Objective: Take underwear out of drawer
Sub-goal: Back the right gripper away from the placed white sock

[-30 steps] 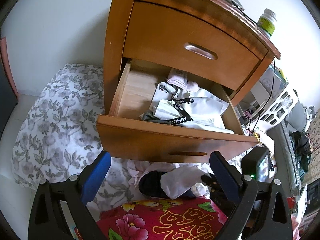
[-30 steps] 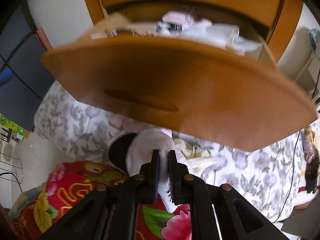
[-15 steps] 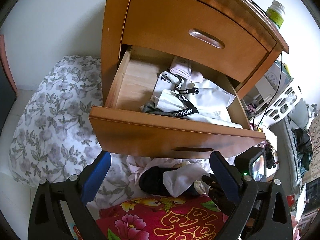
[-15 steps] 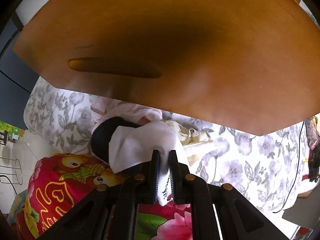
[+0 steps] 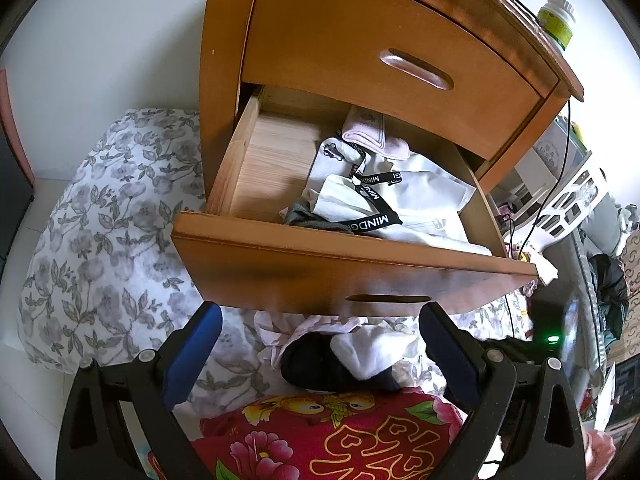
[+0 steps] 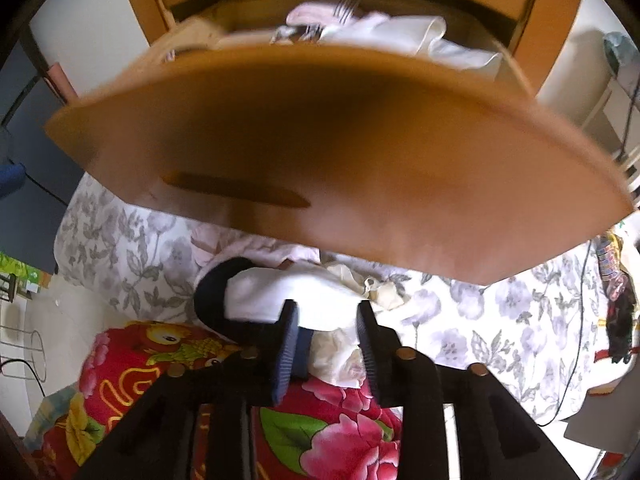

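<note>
Right hand-held gripper (image 6: pixel 326 336) jaws opening over white underwear (image 6: pixel 280 296) on the bed (image 6: pixel 480 320); lift clear before returning to the drawer (image 5: pixel 352 256). Left hand-held gripper (image 5: pixel 320 348) spread, empty.

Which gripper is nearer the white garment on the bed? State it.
Right. The right gripper hangs directly over the white garment, jaws opening with cloth between them. The left gripper sits further back, open, with the garment ahead of it.

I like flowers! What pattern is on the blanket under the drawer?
Grey flowers and leaves on white, on the blanket; the left wrist view shows it best.
</note>
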Action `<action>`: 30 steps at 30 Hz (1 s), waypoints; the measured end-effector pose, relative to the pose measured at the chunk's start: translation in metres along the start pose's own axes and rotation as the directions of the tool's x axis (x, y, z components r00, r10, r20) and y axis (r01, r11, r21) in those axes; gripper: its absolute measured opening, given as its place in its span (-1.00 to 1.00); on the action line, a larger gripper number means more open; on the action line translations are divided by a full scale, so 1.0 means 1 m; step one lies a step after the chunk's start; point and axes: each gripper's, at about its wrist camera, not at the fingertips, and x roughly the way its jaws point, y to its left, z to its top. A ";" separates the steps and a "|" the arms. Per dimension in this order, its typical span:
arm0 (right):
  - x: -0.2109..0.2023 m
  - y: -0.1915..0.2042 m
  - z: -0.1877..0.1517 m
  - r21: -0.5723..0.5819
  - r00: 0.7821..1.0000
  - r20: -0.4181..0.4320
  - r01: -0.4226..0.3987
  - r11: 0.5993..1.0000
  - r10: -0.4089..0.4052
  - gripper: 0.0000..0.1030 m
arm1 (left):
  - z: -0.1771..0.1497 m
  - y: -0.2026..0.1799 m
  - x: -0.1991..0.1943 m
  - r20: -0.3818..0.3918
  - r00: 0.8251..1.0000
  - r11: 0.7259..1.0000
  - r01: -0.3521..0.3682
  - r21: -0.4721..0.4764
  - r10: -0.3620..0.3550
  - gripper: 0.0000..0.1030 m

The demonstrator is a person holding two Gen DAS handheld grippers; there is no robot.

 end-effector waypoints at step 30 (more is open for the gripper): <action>-0.095 -0.028 0.015 0.096 0.971 0.239 -0.020 0.995 -0.004 1.00 | 0.006 0.001 -0.008 0.014 1.000 1.000 -0.027 -0.014 0.027 0.92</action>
